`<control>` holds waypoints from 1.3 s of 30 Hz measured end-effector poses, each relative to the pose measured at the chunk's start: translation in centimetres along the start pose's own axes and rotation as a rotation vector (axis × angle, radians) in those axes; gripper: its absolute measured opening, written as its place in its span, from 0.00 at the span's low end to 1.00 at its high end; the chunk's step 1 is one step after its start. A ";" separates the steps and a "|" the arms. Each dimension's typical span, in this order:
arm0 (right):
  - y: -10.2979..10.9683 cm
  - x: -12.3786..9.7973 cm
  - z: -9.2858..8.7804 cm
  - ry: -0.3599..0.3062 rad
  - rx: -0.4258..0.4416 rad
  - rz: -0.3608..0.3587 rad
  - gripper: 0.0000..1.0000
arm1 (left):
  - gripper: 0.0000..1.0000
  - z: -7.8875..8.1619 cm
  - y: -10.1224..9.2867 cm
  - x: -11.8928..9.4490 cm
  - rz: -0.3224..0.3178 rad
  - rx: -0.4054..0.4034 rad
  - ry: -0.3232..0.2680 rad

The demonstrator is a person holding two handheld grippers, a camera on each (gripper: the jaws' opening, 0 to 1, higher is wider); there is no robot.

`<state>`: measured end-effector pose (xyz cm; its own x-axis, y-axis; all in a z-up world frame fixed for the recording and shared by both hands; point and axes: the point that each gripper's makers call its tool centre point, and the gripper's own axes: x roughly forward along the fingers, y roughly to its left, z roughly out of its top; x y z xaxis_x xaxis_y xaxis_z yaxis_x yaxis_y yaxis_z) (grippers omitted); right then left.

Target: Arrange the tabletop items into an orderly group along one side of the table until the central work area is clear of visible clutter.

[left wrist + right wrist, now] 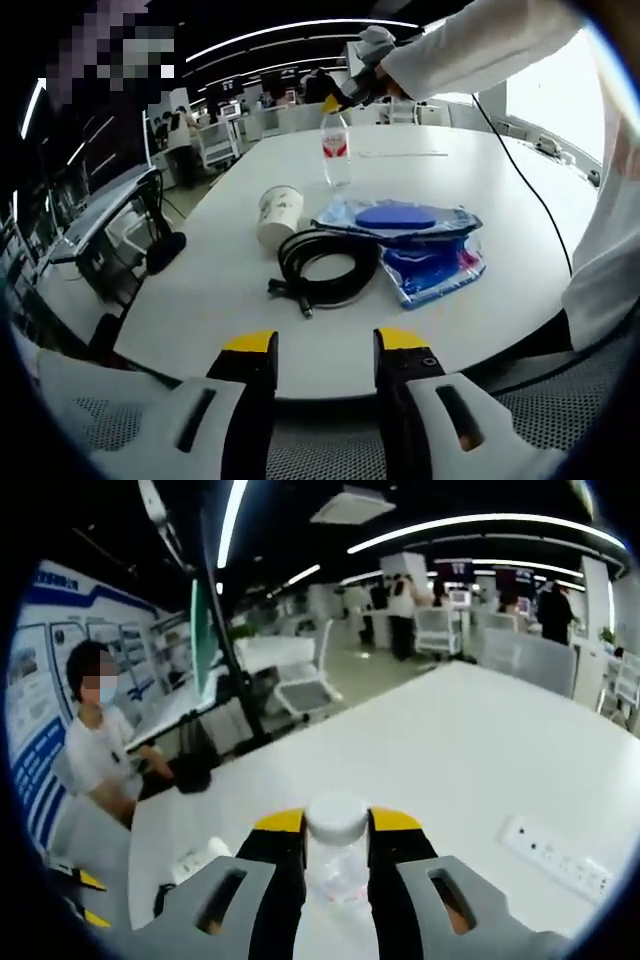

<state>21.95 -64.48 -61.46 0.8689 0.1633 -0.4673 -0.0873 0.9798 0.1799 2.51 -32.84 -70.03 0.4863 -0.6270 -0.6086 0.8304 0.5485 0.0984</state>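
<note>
Left gripper view, left to right: paper cup (279, 214) on its side, coiled black cable (325, 265), upright water bottle (336, 148), blue plastic packet (420, 245), all mid-table (250, 340). Left gripper (325, 348) hangs at the near edge, jaws apart, holding nothing. Right gripper (336, 825) has its jaws around the bottle's neck, just under the white cap (336, 817); contact appears made, grip firmness unconfirmed. Recommendation: lift vertically, keep the bottle upright, and set it near one table edge, well apart from the cable.
</note>
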 end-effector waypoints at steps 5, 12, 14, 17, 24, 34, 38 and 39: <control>-0.1 0.0 0.0 -0.025 0.023 0.011 0.20 | 0.35 -0.2 -0.1 0.1 -0.005 0.000 0.010; 0.2 0.1 -0.2 -0.012 0.062 0.037 0.22 | 0.31 -0.5 -0.1 0.2 -0.008 0.000 0.034; 0.1 0.0 -0.3 -0.024 0.104 0.027 0.22 | 0.31 -0.5 -0.1 0.2 -0.009 -0.003 0.036; 0.7 0.0 -0.6 -0.007 0.093 0.060 0.24 | 0.31 -0.6 -0.1 0.2 -0.008 -0.001 0.039; 0.9 -0.1 -0.5 -0.001 0.100 0.079 0.37 | 0.31 -0.8 0.0 0.2 -0.009 0.000 0.049; 1.3 -1.5 -0.4 -0.011 0.085 0.125 0.47 | 0.31 -1.4 0.3 0.4 -0.007 0.003 0.063; 1.8 -2.9 -0.9 -0.008 0.047 0.159 0.48 | 0.32 -1.5 0.3 0.4 -0.005 0.004 0.066; 1.8 -3.2 -1.0 -0.007 0.027 0.163 0.48 | 0.32 -1.6 0.3 0.4 -0.005 0.006 0.068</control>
<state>18.47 -63.08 -60.51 0.8476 0.3192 -0.4238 -0.2145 0.9367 0.2766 2.57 -32.06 -71.50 0.4628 -0.5908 -0.6609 0.8344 0.5422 0.0995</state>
